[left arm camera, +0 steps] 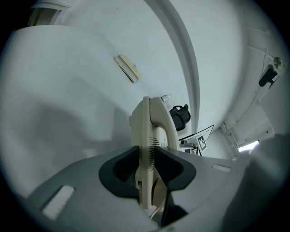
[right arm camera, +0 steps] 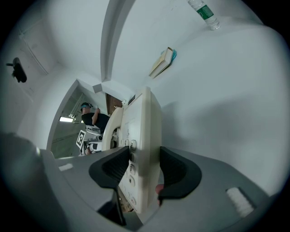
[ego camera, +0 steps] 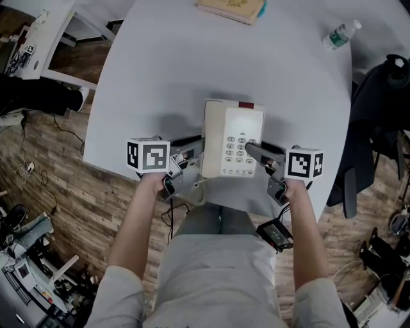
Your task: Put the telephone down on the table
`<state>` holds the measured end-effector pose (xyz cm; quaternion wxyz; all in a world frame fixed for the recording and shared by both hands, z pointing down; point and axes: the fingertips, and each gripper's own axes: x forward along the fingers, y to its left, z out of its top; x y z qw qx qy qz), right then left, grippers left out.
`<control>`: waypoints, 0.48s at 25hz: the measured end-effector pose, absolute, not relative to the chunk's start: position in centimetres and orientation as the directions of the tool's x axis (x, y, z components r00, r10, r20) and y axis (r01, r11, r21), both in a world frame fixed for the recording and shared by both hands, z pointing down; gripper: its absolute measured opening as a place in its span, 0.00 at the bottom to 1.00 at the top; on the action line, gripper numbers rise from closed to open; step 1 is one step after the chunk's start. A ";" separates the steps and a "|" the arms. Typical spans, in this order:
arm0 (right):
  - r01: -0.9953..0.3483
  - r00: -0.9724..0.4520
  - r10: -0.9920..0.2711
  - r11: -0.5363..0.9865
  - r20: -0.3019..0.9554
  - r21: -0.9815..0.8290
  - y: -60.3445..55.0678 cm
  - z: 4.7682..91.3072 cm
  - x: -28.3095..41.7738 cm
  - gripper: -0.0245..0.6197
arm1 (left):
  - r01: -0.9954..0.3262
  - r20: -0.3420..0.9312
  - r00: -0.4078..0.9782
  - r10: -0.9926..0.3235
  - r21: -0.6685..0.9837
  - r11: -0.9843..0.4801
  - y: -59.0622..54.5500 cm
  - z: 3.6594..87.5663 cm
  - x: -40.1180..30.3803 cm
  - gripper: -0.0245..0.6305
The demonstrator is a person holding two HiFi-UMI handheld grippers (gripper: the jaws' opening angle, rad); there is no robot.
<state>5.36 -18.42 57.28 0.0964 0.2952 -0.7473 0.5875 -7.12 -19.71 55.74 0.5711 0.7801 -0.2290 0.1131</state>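
Book (ego camera: 230,9), water bottle (ego camera: 339,35), black chair (ego camera: 379,106)

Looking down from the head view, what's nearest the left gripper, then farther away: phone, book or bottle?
1. The cream push-button telephone, clamped in the left gripper.
2. The tan book, at the white table's far edge.
3. The clear plastic water bottle, far right.

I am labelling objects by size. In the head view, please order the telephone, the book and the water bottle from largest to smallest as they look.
1. telephone: largest, though it is nearer the camera.
2. book: cut off by the top edge.
3. water bottle: smallest.
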 end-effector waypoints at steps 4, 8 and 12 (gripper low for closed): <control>-0.558 -0.805 -0.329 0.135 0.494 -0.819 -18.5 57.6 5.4 0.38 | -0.487 0.439 0.869 -0.226 0.840 -0.239 -19.8 56.1 -7.1 0.22; -0.556 -0.806 -0.324 0.126 0.496 -0.822 -18.5 58.2 5.4 0.38 | -0.488 0.443 0.869 -0.223 0.840 -0.236 -19.9 56.7 -7.1 0.22; -0.556 -0.805 -0.321 0.120 0.498 -0.823 -18.6 58.9 5.4 0.38 | -0.489 0.445 0.869 -0.217 0.841 -0.232 -20.0 57.3 -7.0 0.22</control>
